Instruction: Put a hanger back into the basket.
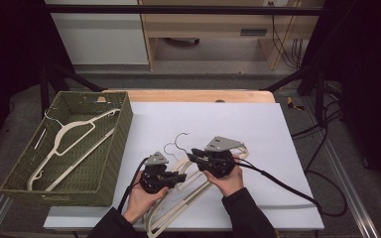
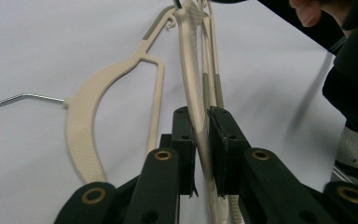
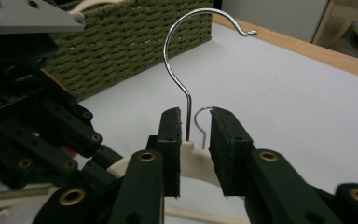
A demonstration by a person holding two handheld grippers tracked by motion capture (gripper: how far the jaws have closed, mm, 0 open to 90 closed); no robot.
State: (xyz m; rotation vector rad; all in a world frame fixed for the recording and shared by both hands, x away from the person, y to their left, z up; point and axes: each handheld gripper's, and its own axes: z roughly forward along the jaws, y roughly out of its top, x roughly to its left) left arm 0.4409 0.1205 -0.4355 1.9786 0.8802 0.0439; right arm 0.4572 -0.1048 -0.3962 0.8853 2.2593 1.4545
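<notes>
- The left gripper [image 2: 200, 126] was clamped on the arm of a cream hanger [image 2: 191, 79], pads pressing both sides.
- The right gripper [image 3: 193, 135] straddled that hanger's neck [image 3: 193, 156] below the chrome hook [image 3: 182, 56]; its jaws stood slightly apart, the left pad touching, the right pad clear.
- In the high view both grippers sat near 6 o'clock on the white mat [image 1: 258, 129], just beside each other.
- A second cream hanger [image 2: 93, 107] lay flat at 9 o'clock of the left gripper.
- The green wicker basket [image 1: 114, 148], at 9 o'clock, held a white hanger [image 1: 67, 144].
</notes>
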